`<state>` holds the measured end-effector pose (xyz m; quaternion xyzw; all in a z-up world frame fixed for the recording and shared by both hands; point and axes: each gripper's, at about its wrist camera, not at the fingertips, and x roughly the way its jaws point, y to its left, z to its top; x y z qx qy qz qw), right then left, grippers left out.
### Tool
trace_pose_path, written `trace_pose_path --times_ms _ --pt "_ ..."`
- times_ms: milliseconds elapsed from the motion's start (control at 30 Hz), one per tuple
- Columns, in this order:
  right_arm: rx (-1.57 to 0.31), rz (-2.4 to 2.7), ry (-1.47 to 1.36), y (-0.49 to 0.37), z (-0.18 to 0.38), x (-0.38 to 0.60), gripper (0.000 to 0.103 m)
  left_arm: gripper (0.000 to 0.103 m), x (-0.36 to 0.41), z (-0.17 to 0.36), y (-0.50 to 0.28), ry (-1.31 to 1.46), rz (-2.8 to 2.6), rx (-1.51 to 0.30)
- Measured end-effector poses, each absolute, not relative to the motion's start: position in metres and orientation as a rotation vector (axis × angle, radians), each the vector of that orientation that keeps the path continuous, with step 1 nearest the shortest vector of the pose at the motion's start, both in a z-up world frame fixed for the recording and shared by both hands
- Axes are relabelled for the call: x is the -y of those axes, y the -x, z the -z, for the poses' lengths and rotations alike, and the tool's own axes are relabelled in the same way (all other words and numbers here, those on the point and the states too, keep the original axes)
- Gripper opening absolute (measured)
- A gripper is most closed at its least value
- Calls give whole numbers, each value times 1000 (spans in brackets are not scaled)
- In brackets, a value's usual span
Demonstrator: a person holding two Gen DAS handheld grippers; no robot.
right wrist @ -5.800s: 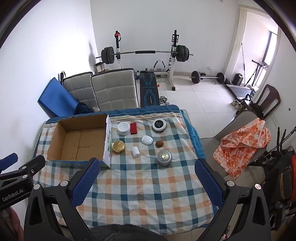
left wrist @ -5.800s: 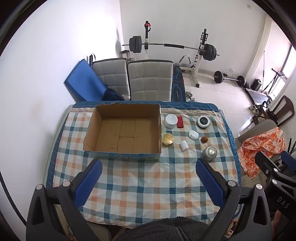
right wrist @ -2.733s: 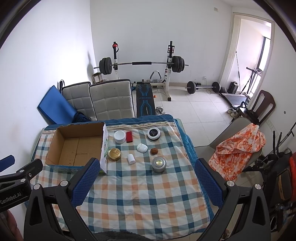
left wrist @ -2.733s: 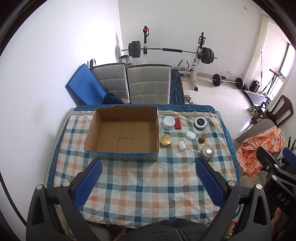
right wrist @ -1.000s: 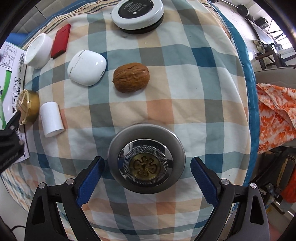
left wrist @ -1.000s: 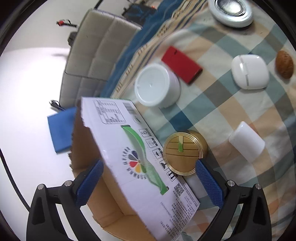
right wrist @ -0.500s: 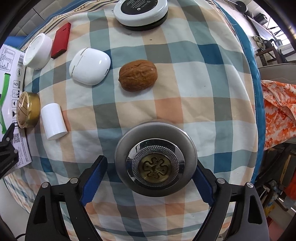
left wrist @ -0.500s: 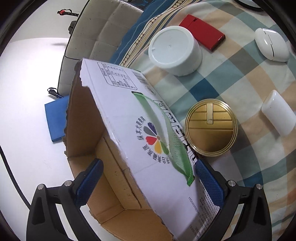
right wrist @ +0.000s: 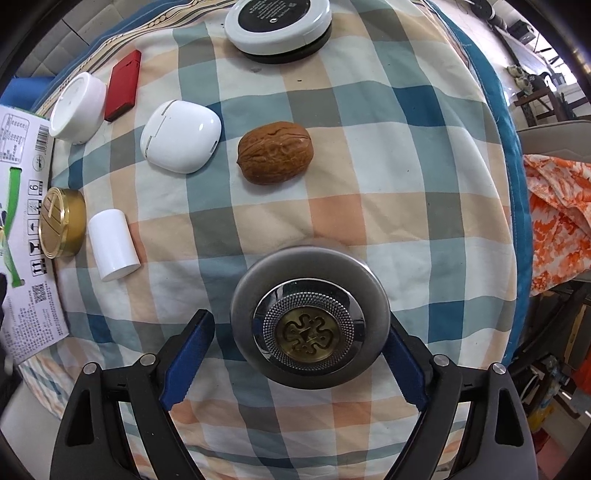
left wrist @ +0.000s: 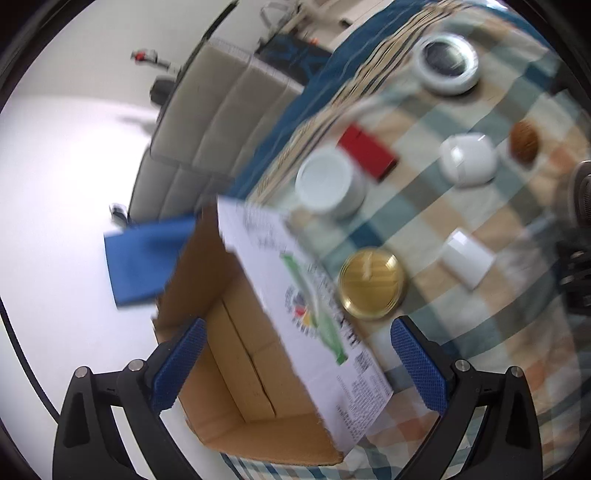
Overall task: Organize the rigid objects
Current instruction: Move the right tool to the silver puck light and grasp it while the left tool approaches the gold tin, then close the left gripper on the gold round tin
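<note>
A right claw [right wrist: 295,349] is pointing straight down over a checked tabletop [right wrist: 406,155], its blue pads [right wrist: 186,345] straddling a round silver tin [right wrist: 310,317] with a brass emblem on its lid. Its jaws have just been closing; the right pad is meeting the tin's rim while the left pad is standing just clear of it. Beyond the tin a walnut [right wrist: 275,152] is lying beside a white earbud case [right wrist: 181,136], with a white cylinder [right wrist: 112,245], a gold tin [right wrist: 61,227], a white jar [right wrist: 77,107], a red case [right wrist: 123,85] and a black-topped white disc [right wrist: 279,24] spread around them. The left claw [left wrist: 295,367] is hanging wide open and empty above the near corner of an open cardboard box [left wrist: 258,325], in a motion-blurred view, with the gold tin [left wrist: 371,282] just beside the box's printed wall.
</note>
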<state>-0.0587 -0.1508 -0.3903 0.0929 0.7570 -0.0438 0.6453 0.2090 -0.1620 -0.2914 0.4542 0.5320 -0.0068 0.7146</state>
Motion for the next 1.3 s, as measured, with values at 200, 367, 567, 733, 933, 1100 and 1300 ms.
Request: trace_pose_path --times_ms 200,367,567,733,933,1100,1300 --pt "-1755 59 -221 55 387 164 91 103 193 344 -235 -1142 155 -1283" --pt "-1776 26 -225 54 392 172 91 102 187 387 -253 -1102 238 -1461" --pt "-1796 15 -227 55 396 176 91 91 184 418 -260 -1063 264 -1566" --pt "-1784 26 -272 54 396 183 88 55 180 405 -269 -940 212 -1604" --pt "-1778 71 -271 49 398 192 76 51 165 386 -269 -640 192 -1688" --pt "-1804 41 -251 55 398 199 76 58 167 396 -256 -752 202 -1638" --pt "-1805 42 -224 56 395 198 75 74 161 410 -249 -768 202 -1701"
